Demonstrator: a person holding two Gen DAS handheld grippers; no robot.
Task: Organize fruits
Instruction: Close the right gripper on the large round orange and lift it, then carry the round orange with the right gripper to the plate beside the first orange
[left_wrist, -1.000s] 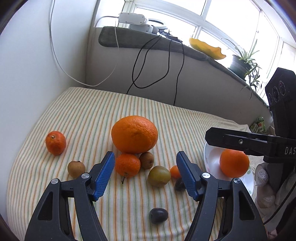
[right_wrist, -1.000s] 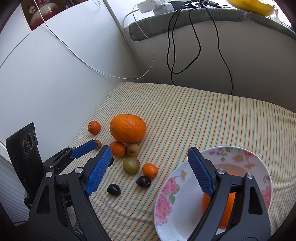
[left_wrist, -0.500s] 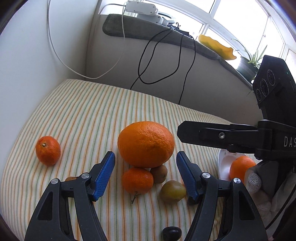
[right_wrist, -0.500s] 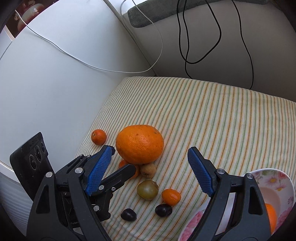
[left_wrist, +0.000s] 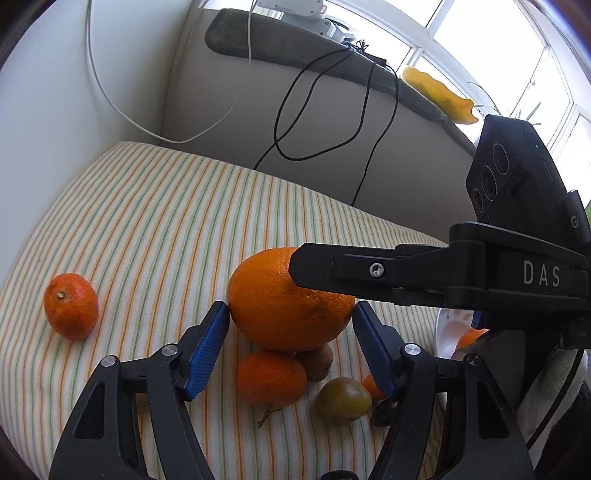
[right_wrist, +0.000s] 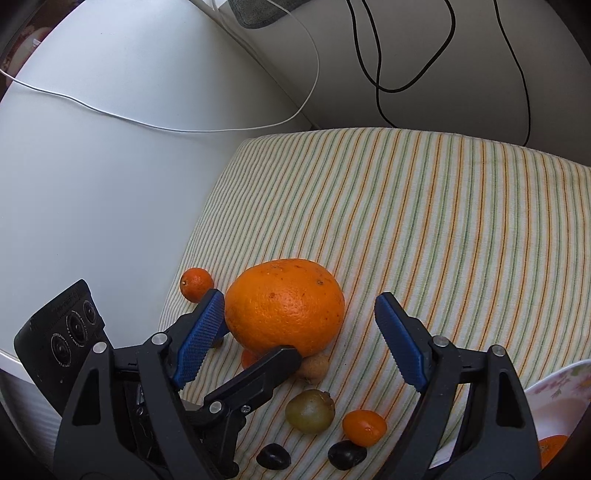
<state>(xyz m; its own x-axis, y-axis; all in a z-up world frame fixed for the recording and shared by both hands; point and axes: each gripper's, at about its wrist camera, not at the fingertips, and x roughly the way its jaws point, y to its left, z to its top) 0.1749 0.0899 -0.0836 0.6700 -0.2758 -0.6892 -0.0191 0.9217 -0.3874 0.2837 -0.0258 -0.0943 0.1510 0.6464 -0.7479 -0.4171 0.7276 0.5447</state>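
Both hand-held grippers are closing in on the big orange (left_wrist: 291, 306) from different sides. The left hand-held gripper (left_wrist: 291, 314) has its jaws spread wide with the big orange sitting right at the tips, between the blue pads (left_wrist: 207, 343); can't tell if the pads actually touch the skin. The right hand-held gripper (right_wrist: 301, 314) is wide open too, with the same big orange just ahead of its tips and nearer its left pad. In the left wrist view one of its black fingers crosses in front of the orange's upper right.

Everything sits on a striped cloth (right_wrist: 443, 221). Closer in than the left gripper's tips, between the jaws, there's a mandarin (left_wrist: 271, 376) tucked under the big orange, with a small brown fruit (left_wrist: 316, 362) beside it. A greenish fruit (right_wrist: 310, 410), a little kumquat (right_wrist: 364, 426) and two dark plums (right_wrist: 273, 456) lie between the right gripper's jaws. Another mandarin (left_wrist: 71, 305) is off well to the left of the left gripper. A floral plate (right_wrist: 554, 398) with an orange (right_wrist: 552, 448) on it peeks in beyond the right gripper's right finger.
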